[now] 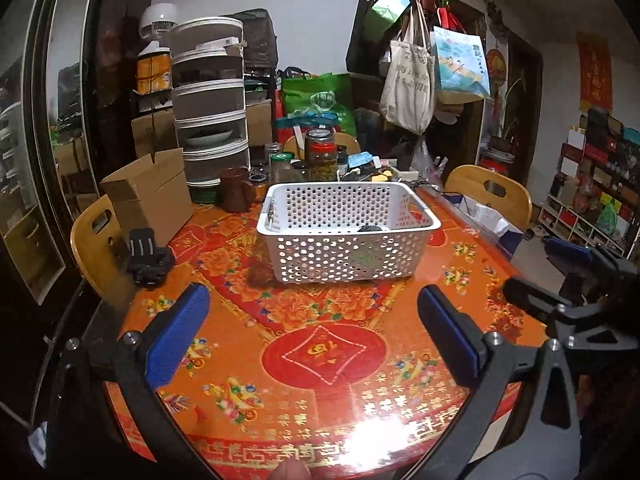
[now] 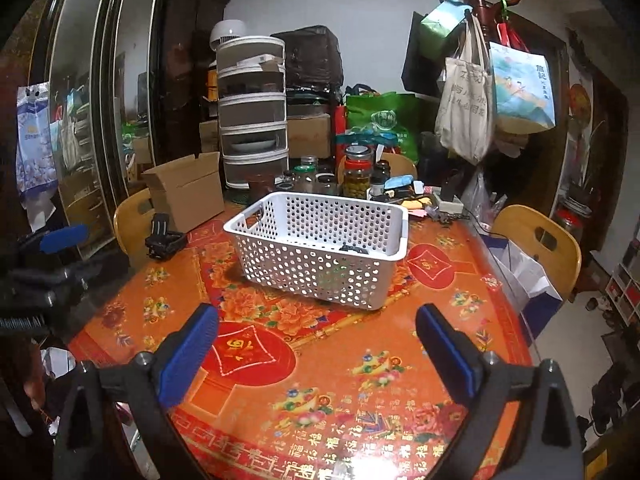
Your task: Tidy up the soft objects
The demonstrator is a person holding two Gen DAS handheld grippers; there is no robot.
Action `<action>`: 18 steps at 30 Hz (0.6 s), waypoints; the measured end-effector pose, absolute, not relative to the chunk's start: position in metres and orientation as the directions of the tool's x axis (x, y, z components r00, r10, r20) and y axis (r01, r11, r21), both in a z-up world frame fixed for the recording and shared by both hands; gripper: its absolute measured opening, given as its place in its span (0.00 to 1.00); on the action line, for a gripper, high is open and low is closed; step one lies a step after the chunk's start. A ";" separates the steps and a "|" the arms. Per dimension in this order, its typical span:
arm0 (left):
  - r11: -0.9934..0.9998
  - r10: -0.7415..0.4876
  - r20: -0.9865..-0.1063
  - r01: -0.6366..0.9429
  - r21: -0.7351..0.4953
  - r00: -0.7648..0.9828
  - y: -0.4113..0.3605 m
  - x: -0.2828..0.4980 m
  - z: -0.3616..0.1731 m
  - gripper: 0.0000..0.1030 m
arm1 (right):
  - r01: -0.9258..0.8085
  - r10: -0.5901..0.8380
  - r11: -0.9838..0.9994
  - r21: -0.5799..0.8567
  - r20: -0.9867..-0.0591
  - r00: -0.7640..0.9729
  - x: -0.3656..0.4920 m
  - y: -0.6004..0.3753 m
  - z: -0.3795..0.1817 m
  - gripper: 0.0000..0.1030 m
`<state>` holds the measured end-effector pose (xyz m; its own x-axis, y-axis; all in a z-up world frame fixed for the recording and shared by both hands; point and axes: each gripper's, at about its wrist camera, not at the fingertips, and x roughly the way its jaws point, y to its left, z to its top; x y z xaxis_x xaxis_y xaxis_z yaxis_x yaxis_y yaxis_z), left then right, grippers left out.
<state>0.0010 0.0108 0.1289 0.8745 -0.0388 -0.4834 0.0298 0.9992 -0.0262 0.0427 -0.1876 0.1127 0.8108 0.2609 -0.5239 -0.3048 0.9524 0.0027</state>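
On desk (image 1: 320, 360), white basket (image 1: 344, 256) seen mid-way; dark soft object (image 1: 370, 228) lodged inside. Left gripper (image 1: 314, 332) and right gripper (image 2: 316, 340) held above desk, jaws released. Brown clump (image 1: 262, 274) beside basket shown only in left view.

cardboard box (image 1: 150, 196), jars (image 1: 320, 156), tote bags (image 1: 408, 88) behind table (image 1: 320, 360)

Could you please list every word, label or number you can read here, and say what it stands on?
"福": repeated gold characters along the red-and-orange floral tablecloth edge.
Beige canvas tote bag: printed characters, too blurred to read.
Blue illustrated paper bag: too blurred.
Red wall scroll: too blurred.
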 end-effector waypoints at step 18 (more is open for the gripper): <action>0.999 -0.036 -0.506 0.025 -0.029 0.862 0.007 0.009 0.118 1.00 | -0.277 0.242 0.961 0.009 -0.514 0.823 0.029 -0.193 0.114 0.96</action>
